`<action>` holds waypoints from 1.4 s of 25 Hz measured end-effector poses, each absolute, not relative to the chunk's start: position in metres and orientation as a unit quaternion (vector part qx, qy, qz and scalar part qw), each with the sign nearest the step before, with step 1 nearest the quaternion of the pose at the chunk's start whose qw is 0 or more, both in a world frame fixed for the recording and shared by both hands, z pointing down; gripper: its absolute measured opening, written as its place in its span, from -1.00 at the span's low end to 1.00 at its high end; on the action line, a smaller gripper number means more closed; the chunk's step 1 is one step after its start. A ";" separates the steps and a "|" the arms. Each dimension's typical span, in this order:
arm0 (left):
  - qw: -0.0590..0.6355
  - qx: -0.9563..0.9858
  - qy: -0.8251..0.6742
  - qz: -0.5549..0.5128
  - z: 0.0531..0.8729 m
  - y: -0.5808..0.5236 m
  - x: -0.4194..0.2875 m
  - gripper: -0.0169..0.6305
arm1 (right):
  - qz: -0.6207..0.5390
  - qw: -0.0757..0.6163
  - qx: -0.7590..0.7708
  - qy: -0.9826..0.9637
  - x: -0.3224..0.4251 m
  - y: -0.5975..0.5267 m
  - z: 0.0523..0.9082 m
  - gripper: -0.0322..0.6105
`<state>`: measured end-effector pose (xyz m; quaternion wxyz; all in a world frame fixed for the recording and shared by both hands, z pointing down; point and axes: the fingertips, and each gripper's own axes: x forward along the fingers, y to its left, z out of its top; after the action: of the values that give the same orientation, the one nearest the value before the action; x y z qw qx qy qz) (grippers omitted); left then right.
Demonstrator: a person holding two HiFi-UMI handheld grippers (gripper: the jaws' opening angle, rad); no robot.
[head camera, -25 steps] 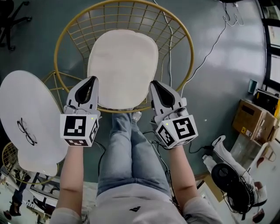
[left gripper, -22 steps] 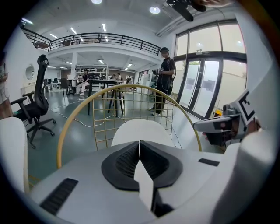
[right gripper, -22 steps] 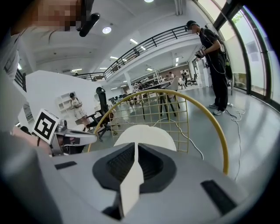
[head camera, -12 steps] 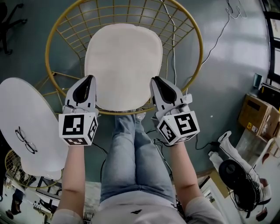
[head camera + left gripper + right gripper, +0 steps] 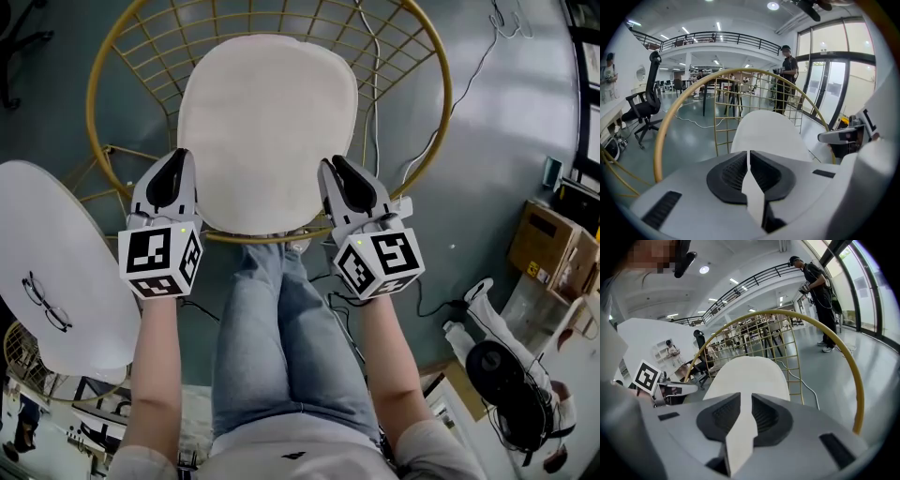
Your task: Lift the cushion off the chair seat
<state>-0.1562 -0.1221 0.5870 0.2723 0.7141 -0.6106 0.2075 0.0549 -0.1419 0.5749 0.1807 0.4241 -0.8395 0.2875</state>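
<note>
One cushion (image 5: 267, 131) on one wire chair (image 5: 225, 233), left gripper (image 5: 177, 156) fingers pinched shut on its front edge, right gripper (image 5: 331, 165) fingers opening around that edge

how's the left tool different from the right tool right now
The left tool is shut tight on the cushion's near edge; the right tool has a wider gap, its jaws opening with the cushion edge between them. The left tool sits at the cushion's left corner, the right tool at its right corner. Both point forward over the gold wire chair.
</note>
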 end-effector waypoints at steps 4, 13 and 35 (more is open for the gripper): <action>0.288 0.704 -0.613 0.215 0.600 -0.119 -0.163 -0.78 | 0.293 0.191 0.424 -0.835 0.057 -0.142 0.584 -0.64; 0.290 0.691 -0.618 0.240 0.626 -0.128 -0.171 -0.66 | 0.302 0.205 0.439 -0.821 0.067 -0.151 0.605 -0.55; 0.347 0.693 -0.594 0.217 0.648 -0.128 -0.180 -0.39 | 0.326 0.242 0.476 -0.780 0.091 -0.153 0.639 -0.40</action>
<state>-0.1804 -0.1284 0.6484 0.3467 0.6926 -0.5941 0.2170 0.0908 -0.1525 0.6394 0.2419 0.4756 -0.7804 0.3261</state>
